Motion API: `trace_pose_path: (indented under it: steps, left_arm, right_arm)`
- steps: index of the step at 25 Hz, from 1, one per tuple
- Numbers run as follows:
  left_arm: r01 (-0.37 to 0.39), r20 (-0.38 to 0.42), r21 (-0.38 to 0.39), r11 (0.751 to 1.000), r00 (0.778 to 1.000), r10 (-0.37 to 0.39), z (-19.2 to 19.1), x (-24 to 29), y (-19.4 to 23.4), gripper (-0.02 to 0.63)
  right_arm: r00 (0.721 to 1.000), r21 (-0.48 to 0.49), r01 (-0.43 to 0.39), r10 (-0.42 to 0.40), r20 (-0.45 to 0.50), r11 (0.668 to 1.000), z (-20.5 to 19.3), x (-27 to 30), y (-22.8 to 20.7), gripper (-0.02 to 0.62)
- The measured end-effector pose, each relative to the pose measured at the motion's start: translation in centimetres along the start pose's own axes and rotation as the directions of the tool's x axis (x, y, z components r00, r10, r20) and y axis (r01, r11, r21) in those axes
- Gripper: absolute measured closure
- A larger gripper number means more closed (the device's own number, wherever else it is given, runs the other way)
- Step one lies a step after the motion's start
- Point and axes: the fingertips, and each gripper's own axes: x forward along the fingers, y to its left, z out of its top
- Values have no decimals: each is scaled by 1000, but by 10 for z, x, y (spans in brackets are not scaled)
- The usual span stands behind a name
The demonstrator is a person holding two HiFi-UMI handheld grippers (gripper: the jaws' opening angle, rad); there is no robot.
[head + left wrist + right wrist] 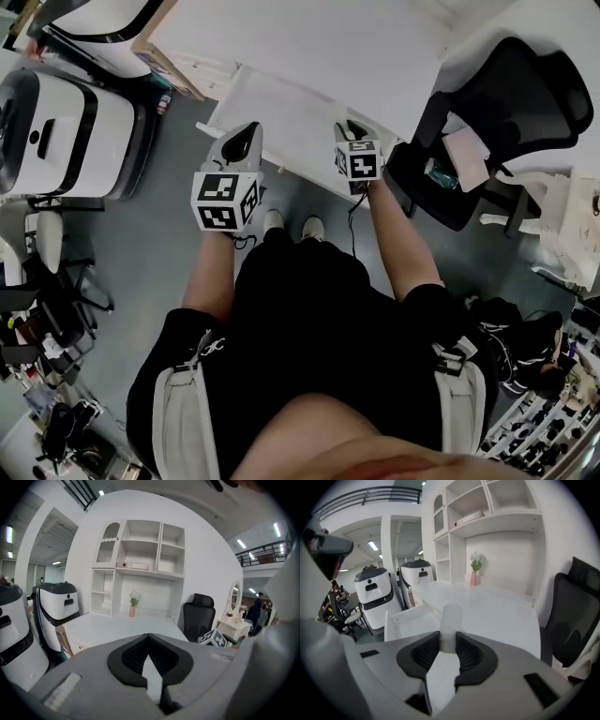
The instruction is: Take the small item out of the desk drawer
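Observation:
In the right gripper view, my right gripper (448, 639) is shut on a small white cylinder (451, 619); both dark pads touch its sides and it stands upright between them. Below and to the left lies the open white drawer (408, 620) of the white desk (497, 611). From the head view the drawer (281, 117) is pulled out towards me, and the right gripper (352, 129) hangs over its right part. My left gripper (246, 139) hovers over the drawer's left front edge. Its jaws (149, 637) meet at the tips with nothing between them.
A black office chair (511, 108) stands right of the desk. White machines (66, 131) stand at the left. Behind the desk are white shelves (140, 555) and a small vase with a plant (475, 571). The person's feet (291, 225) are just before the drawer.

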Motion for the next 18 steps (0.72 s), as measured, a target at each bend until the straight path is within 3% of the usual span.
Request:
trace_pose_path:
  steps: [4,8,13,18]
  left_arm:
    - [58,32,21,998,998,-58,16,7,-19,594]
    - [115,70,50,992,991,-118,37,14,-38,594]
    - [179,106,87,980,976,-188,60,20,-62,594]
    - [249,128,124,961,956,-264,78,27,-91,594]
  right_arm:
    - [989,10,37,-38,140,999,45,-51,-6,489]
    - [955,37,89,-96,280,995,86,-104,-17,491]
    - [887,85,169,-189,421,982,119,-174,-33,492]
    - [783,202,275,-340,521,940,124,-243,-57,495]
